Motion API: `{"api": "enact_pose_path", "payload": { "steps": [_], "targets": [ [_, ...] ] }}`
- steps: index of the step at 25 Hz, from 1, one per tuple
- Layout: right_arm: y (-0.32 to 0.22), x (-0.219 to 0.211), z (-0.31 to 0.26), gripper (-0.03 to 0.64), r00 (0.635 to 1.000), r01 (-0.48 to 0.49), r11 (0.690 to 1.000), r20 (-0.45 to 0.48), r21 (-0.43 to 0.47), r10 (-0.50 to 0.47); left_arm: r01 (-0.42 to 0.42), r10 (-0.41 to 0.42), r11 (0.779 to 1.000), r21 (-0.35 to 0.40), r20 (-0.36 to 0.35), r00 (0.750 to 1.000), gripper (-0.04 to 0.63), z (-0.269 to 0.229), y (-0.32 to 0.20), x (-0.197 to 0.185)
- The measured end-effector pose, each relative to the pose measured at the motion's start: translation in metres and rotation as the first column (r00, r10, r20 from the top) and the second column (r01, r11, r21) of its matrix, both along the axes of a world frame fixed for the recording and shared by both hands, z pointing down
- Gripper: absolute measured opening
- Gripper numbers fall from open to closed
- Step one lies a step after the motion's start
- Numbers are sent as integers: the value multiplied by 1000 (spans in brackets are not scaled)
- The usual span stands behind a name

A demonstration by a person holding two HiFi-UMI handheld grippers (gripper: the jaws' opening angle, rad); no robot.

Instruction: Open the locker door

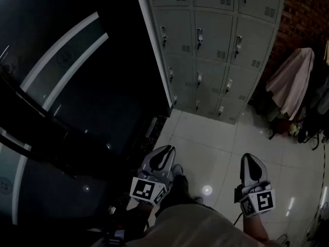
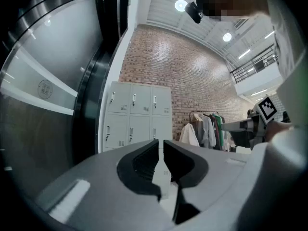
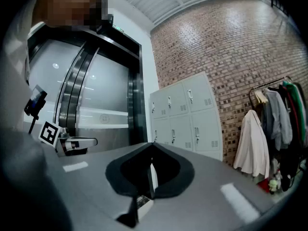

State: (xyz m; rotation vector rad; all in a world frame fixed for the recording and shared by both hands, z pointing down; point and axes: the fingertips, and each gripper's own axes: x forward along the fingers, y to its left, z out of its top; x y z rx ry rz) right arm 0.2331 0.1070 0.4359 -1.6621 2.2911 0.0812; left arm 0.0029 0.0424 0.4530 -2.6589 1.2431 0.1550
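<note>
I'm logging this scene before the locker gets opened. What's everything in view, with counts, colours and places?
lockers: one bank, grey, doors shut, against the brick wall
brick wall: one, red-brown, behind and right of the lockers
glass panel: one, dark with pale bands, left of the lockers
clothes: several, a pale one in front, hanging right of the lockers
floor: white tiles, in front of the lockers
left gripper: one, grey, fingers slightly apart, nothing between them
right gripper: one, grey, fingers together, empty
</note>
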Motion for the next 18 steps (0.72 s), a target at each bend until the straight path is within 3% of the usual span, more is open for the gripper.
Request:
{"api": "enact_pose_path", "payload": {
  "steps": [7,10,11,13,16,18],
  "targets": [
    [-84,-23,25,2,1000,13,1000,5,-17,-13,-18,18,1000,-19,-44,999,122,26,-83,-22],
    [-122,-32,28,2,1000,4,1000,31,-25,-3,-37,36,999,-8,-56,998,281,28,-121,-30],
    [-140,-34,24,2,999,9,1000,37,-22,-8,-35,35,999,-2,-49,998,279,25,-140,-29],
    [-184,-35,16,2,1000,20,1000,16,-22,-20,-12,12,1000,15,-29,999,243,12,-186,-27],
    [-254,-39,16,2,1000,23,999,-13,-50,-23,-24,24,999,24,5,1000,9,5,-249,-24],
    [-299,-52,14,2,999,41,998,3,-52,-41,-56,56,998,8,23,998,8,8,-286,-28]
  ]
}}
